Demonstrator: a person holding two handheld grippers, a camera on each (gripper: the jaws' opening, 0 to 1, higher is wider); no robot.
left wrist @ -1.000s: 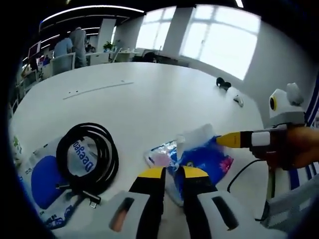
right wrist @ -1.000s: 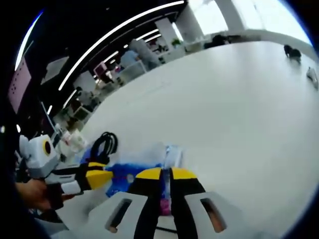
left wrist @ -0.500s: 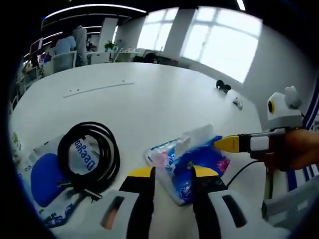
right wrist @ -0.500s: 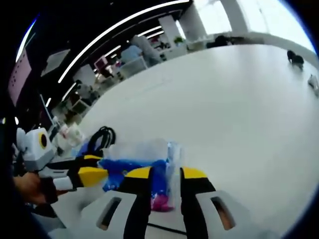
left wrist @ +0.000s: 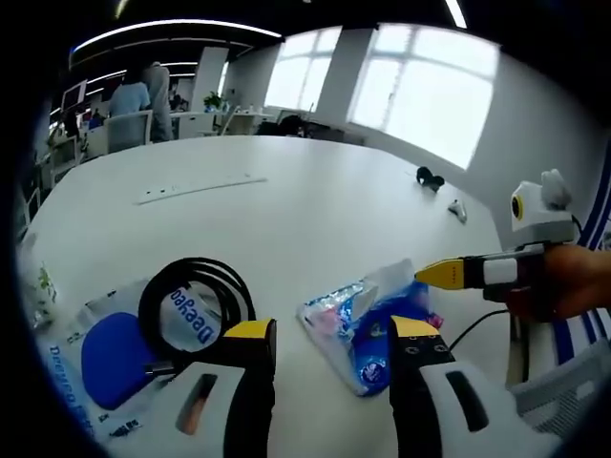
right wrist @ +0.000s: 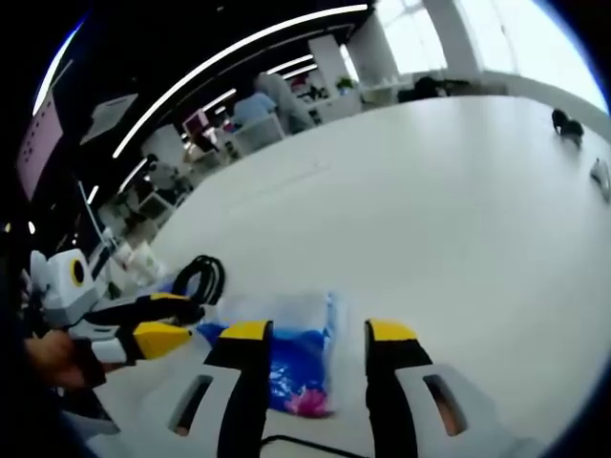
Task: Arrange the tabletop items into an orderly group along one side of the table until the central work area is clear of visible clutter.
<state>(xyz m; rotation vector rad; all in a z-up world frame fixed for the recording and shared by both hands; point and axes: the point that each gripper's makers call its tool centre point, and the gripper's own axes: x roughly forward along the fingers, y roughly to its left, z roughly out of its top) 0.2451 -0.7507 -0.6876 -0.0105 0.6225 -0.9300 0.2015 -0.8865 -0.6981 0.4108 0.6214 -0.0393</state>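
Blue snack packet [left wrist: 382, 329] lies on the white desk [left wrist: 286, 210], lower centre of both views.
Left gripper [left wrist: 329, 336] and right gripper [right wrist: 317, 334] hold jaws apart; black cable coil [left wrist: 196, 305] lower left.

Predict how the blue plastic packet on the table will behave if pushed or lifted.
The blue plastic packet looks crinkled and soft, so it would probably flop when lifted. Its glossy film may slip. It lies flat, so rolling seems unlikely.

A blue-and-pink packet [left wrist: 372, 320] is lying on the white desk [left wrist: 286, 205]; a black cable [left wrist: 196, 301] is crossing a blue-printed white bag [left wrist: 110, 348].
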